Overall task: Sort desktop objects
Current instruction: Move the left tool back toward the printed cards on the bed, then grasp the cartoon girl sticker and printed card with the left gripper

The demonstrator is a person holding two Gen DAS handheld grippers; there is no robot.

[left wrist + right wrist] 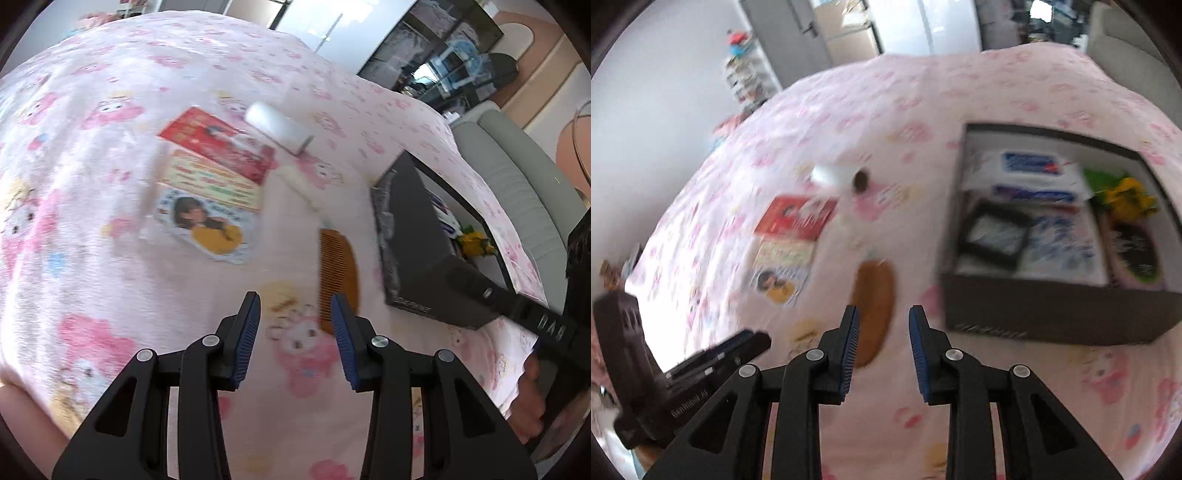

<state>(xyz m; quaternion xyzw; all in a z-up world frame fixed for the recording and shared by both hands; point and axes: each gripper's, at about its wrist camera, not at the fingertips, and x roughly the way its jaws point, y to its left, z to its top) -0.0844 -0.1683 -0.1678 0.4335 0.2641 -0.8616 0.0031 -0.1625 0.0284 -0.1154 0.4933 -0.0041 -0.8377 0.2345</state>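
A brown comb (pixel 338 269) lies flat on the pink patterned cloth (pixel 110 277), between a dark box (pixel 1056 314) and a stack of cards (pixel 210 188). A white roll (pixel 277 127) lies beyond the cards. The left gripper (pixel 295 339) and right gripper (pixel 882 354) hover near the comb, both spread wide and holding nothing.

I am looking down at a bench (pixel 110 277) that is wearing a pink cartoon-print cloth (pixel 1015 406). Lying on the cloth toward its middle are a brown comb (pixel 338 271), a red packet (pixel 218 142) touching a printed card (pixel 207 218), and a white roll (pixel 275 127) just beyond them. A dark open box (pixel 1052 314) is sitting nearer the right edge, beside the comb.
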